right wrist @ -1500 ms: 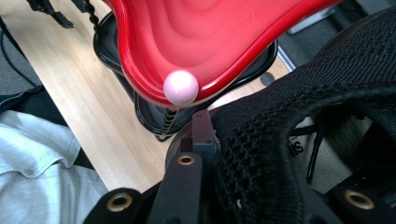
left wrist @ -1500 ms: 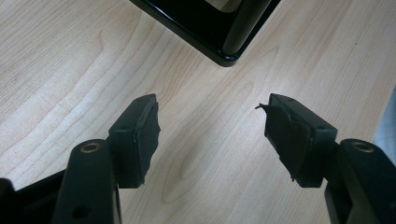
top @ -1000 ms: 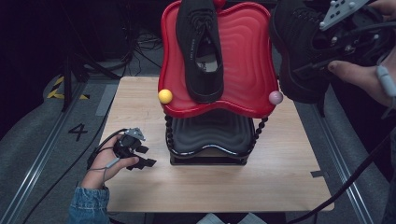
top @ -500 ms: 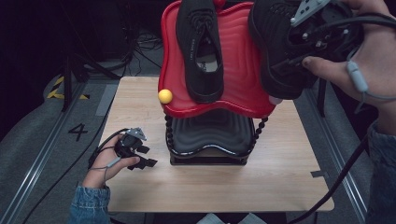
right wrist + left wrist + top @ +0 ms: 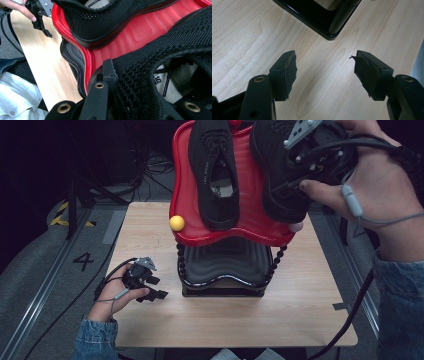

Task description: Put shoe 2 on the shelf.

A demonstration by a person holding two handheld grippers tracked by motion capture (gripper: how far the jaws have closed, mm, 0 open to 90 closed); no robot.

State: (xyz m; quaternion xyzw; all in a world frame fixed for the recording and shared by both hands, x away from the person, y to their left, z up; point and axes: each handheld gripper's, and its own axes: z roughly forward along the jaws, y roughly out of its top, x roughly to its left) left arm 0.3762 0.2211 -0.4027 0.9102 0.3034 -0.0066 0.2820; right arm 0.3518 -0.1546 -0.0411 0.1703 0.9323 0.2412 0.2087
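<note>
A black knit shoe (image 5: 215, 175) lies on the left half of the red wavy tray (image 5: 182, 195), the top tier of a rack. A second black shoe (image 5: 277, 180) hangs over the tray's right half, with my right gripper (image 5: 312, 157) shut on its collar. In the right gripper view, the left jaw presses the knit collar of this shoe (image 5: 150, 62), close above the red tray (image 5: 140, 35); the other jaw is hidden inside the shoe. My left gripper (image 5: 155, 287) rests on the table (image 5: 150, 235) left of the rack, open (image 5: 325, 70) with nothing between its pads.
A black lower tier (image 5: 225, 262) sits under the red tray on a black base (image 5: 322, 17). A yellow ball (image 5: 176, 223) and a pink ball (image 5: 296, 226) cap the rack's front posts. Cables trail off the table's left and right sides.
My right hand has carried the held shoe leftward, from beyond the tray's right edge to over its right half. The left hand has stayed put.
</note>
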